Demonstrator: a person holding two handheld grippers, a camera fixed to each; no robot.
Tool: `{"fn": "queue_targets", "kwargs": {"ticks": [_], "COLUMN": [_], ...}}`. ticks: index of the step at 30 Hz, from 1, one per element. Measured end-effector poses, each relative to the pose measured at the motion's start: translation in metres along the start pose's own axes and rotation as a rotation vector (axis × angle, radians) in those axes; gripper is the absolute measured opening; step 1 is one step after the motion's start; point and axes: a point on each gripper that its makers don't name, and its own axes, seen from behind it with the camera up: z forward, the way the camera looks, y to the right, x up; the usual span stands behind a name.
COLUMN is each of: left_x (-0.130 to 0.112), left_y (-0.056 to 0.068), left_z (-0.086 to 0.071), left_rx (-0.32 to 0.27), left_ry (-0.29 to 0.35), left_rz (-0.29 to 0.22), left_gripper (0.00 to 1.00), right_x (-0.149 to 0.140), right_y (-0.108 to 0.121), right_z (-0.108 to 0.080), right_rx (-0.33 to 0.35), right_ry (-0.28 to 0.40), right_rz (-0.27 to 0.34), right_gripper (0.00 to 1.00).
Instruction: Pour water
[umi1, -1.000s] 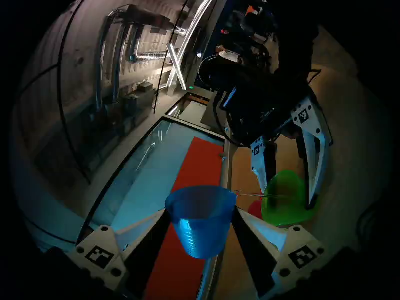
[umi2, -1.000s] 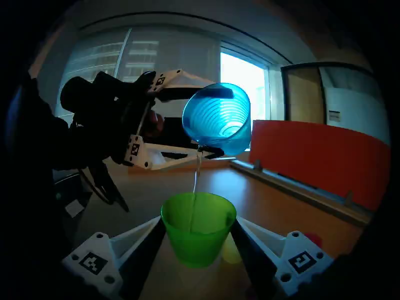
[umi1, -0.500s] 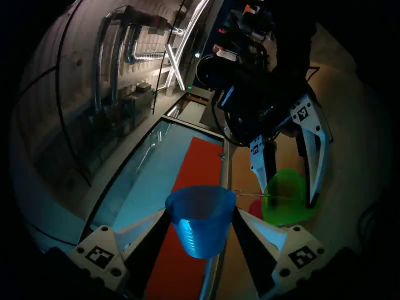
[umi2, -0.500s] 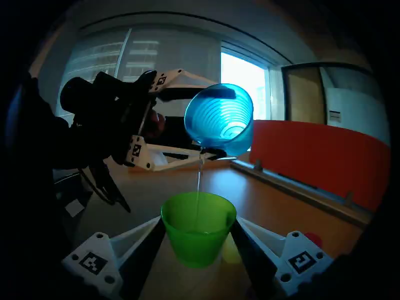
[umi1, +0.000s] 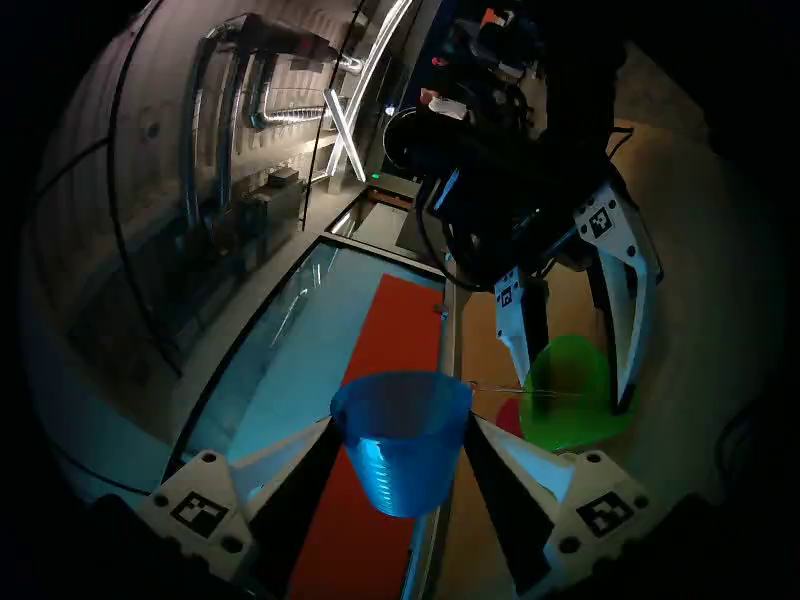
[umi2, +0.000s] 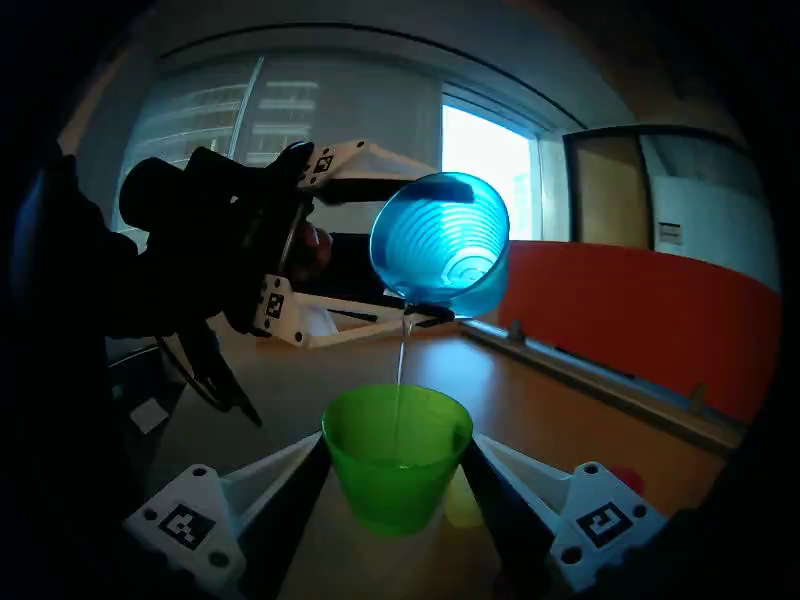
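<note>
**A thin stream, a small target**

My left fingers (umi1: 275, 455) are closed on the translucent blue plastic cup (umi1: 400, 460), pressing its wall from both sides, and the cup is tipped well over. In the right gripper view it sits at upper centre with its mouth toward the camera. A thin stream of water (umi2: 402, 360) falls from its low lip into the translucent green plastic cup (umi2: 397, 475) at lower centre. My right fingers (umi2: 270, 470) grip that green cup on both sides and hold it upright. I cannot tell whether its base rests on the wooden counter (umi2: 560, 420).

The risk I see is the stream missing. It lands inside the green rim, but it is slender. If I lessen the tilt, water may cling to the lip and run down the outside of the blue cup. If I tip harder, the arc could overshoot the rim onto the counter. Either hand drifting sideways would do the same. Both cups look thin-walled, so a harder squeeze might buckle one and slop water out.
</note>
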Motion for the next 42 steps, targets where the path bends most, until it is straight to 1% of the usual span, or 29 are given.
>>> {"fn": "queue_targets", "kwargs": {"ticks": [17,24,42], "left_x": [0.0029,0.0042,0.0049], "left_y": [-0.0023,-0.0016,0.0002], "left_z": [-0.0012,-0.0003,-0.0008], "left_rx": [0.001,0.000,-0.002], "left_ry": [0.001,0.002,0.004], "left_rz": [0.013,0.032,0.057], "left_gripper": [0.84,0.84,0.84], "right_x": [0.0002,0.0003,0.0005], "right_y": [-0.0008,-0.0007,-0.0012], "right_z": [0.0010,0.0007,0.0009], "right_rx": [0.000,0.001,0.001], "right_ry": [0.003,0.004,0.004], "right_rz": [0.002,0.001,-0.001], "right_gripper": [0.90,0.90,0.90]}}
